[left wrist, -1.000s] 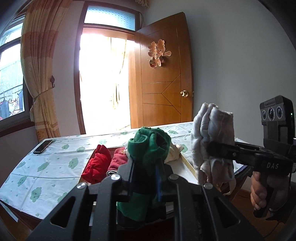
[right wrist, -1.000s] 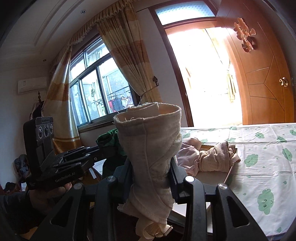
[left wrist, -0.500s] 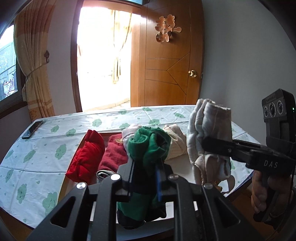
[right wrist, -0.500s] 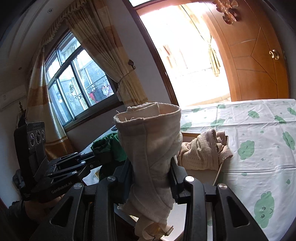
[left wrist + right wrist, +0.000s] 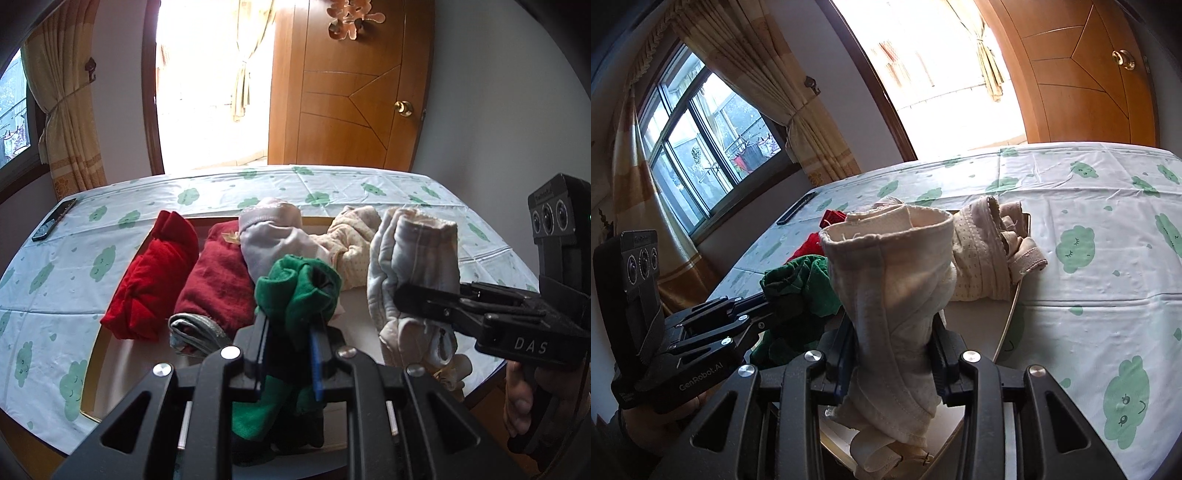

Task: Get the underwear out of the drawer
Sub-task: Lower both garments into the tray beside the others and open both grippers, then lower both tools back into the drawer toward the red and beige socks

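Observation:
My left gripper (image 5: 290, 343) is shut on a rolled green underwear (image 5: 295, 291), held upright above the open drawer (image 5: 94, 354). My right gripper (image 5: 895, 350) is shut on a rolled cream underwear (image 5: 894, 280), seen beside the green one as the cream underwear (image 5: 410, 258) in the left wrist view. In the drawer lie a bright red roll (image 5: 151, 277), a dark red roll (image 5: 218, 280), a pale pink piece (image 5: 273, 240), a dotted beige piece (image 5: 354, 240) and a grey roll (image 5: 195, 332).
The drawer rests on a table under a white cloth with green cloud prints (image 5: 110, 221). A dark phone (image 5: 53, 219) lies at the cloth's far left. A wooden door (image 5: 351, 92) and a bright doorway stand behind. A curtained window (image 5: 713, 136) is on the left.
Both grippers, each still holding its roll, have tipped downward and moved toward the drawer; the drawer's contents now fill more of both views.

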